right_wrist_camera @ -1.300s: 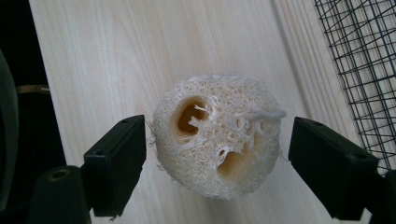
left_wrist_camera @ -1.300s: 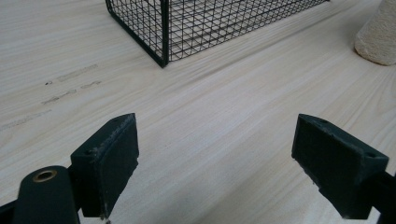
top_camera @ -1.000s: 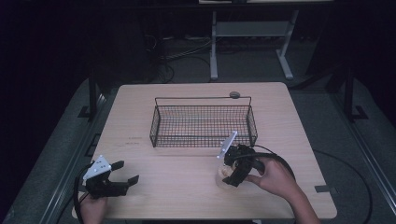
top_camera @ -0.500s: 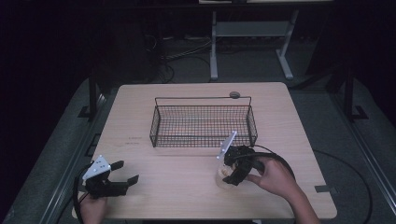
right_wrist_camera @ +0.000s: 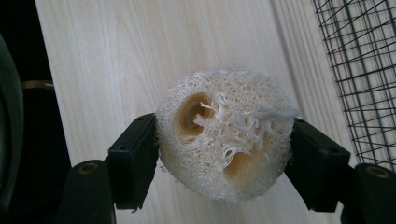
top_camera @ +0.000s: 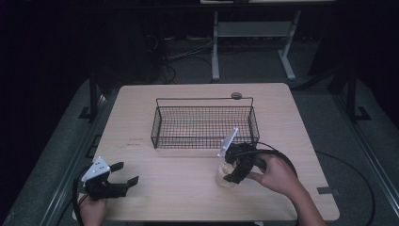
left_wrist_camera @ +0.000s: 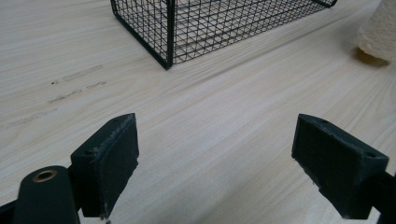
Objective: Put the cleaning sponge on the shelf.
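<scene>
A pale, fibrous loofah piece (right_wrist_camera: 224,135) with holes through it stands on the wooden table (top_camera: 179,193), just in front of the wire basket's right end. My right gripper (right_wrist_camera: 226,149) has just been closing and is now shut on it, one pad on each side. From above, the right gripper (top_camera: 234,172) covers most of the loofah (top_camera: 224,178). The left gripper (top_camera: 127,172) rests open near the table's front left corner, nothing between its pads (left_wrist_camera: 112,158). Far right in the left gripper view, an edge of the loofah (left_wrist_camera: 380,28) shows.
A black wire basket (top_camera: 204,99) stands mid-table, nothing visible inside it; its corner (left_wrist_camera: 168,37) is ahead of the left gripper and its mesh (right_wrist_camera: 364,70) sits close beside the right one. A small round disc (top_camera: 236,95) lies behind it. Cables trail from both grippers.
The right gripper's jaws have shut on the loofah. Neither hand has visibly shifted, and the left gripper stays open.
</scene>
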